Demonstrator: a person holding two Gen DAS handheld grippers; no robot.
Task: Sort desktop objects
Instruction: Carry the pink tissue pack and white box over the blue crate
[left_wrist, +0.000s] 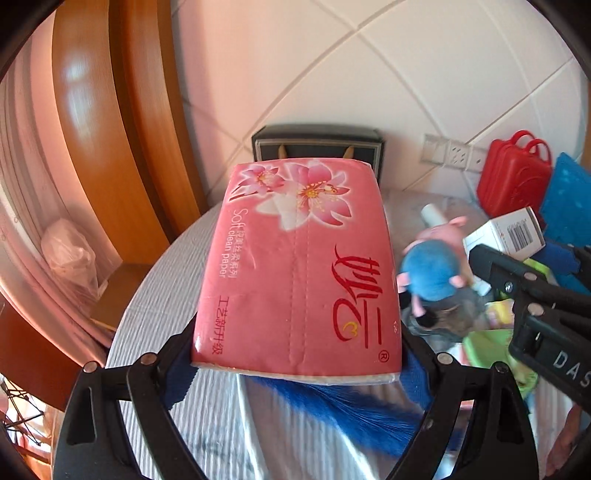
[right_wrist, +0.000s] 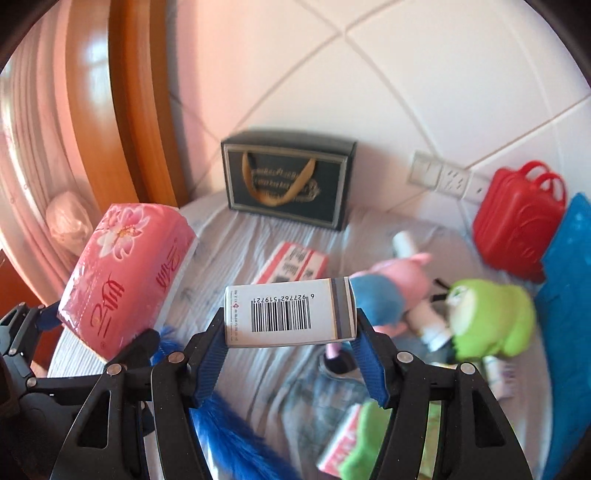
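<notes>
My left gripper (left_wrist: 295, 354) is shut on a pink tissue pack (left_wrist: 299, 266) with flower print and holds it above the table. The pack also shows at the left of the right wrist view (right_wrist: 122, 273). My right gripper (right_wrist: 290, 332) is shut on a small white box with a barcode (right_wrist: 290, 312), held above the table. That box and the right gripper show at the right of the left wrist view (left_wrist: 506, 232). A pink and blue plush toy (right_wrist: 391, 288) and a green plush toy (right_wrist: 491, 321) lie on the table to the right.
A dark gift box with a gold handle (right_wrist: 288, 181) stands against the tiled wall. A red plastic case (right_wrist: 517, 221) and a blue item (right_wrist: 569, 295) are at the right. A red-white packet (right_wrist: 295, 262) and blue fur (right_wrist: 225, 435) lie on the striped tablecloth (right_wrist: 236, 236). A wooden door frame (right_wrist: 136, 110) is on the left.
</notes>
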